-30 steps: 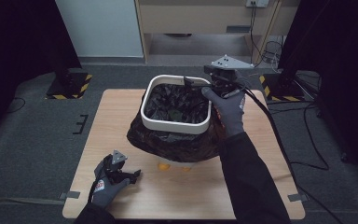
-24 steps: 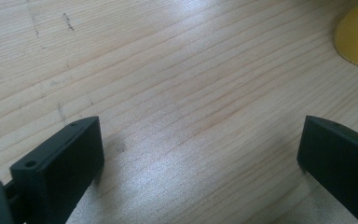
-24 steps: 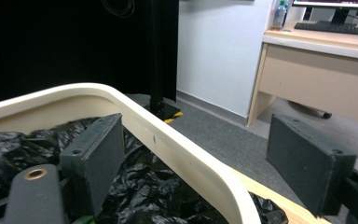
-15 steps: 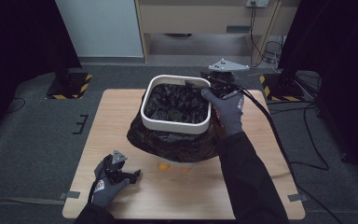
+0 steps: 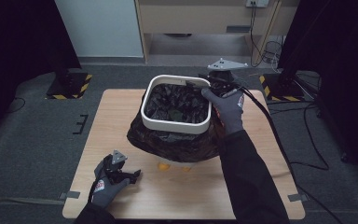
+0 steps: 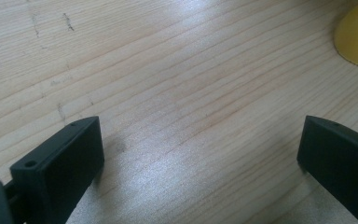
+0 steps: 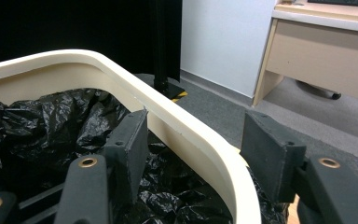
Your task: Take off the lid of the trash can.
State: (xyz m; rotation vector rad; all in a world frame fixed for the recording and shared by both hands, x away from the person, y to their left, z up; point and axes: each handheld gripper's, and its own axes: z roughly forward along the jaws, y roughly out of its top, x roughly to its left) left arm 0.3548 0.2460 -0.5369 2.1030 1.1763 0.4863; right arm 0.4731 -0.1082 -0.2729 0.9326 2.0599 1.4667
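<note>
A white bin point(image 5: 172, 125) stands on the wooden table point(image 5: 261, 154), lined with a black plastic bag point(image 5: 168, 142) that hangs crumpled over its outer sides. My right gripper point(image 5: 200, 84) is at the bin's far right corner. In the right gripper view the gripper point(image 7: 198, 121) is open. Its jaws straddle the white rim point(image 7: 74, 58), one inside over the black bag point(image 7: 42, 126) and one outside. My left gripper point(image 5: 134, 176) lies low on the table's front left, open. Bare wood shows between its jaws in the left gripper view point(image 6: 200, 140).
Two small yellow-orange pieces point(image 5: 163, 165) peek out under the bag's front edge, and one point(image 6: 356, 39) shows near the left gripper. A cable point(image 5: 270, 126) trails from the right gripper across the table's right side. Beyond the table are stand bases and a wooden desk point(image 5: 205, 18).
The right gripper has shifted slightly along the bin's far right rim. The left gripper has stayed in place on the table.
</note>
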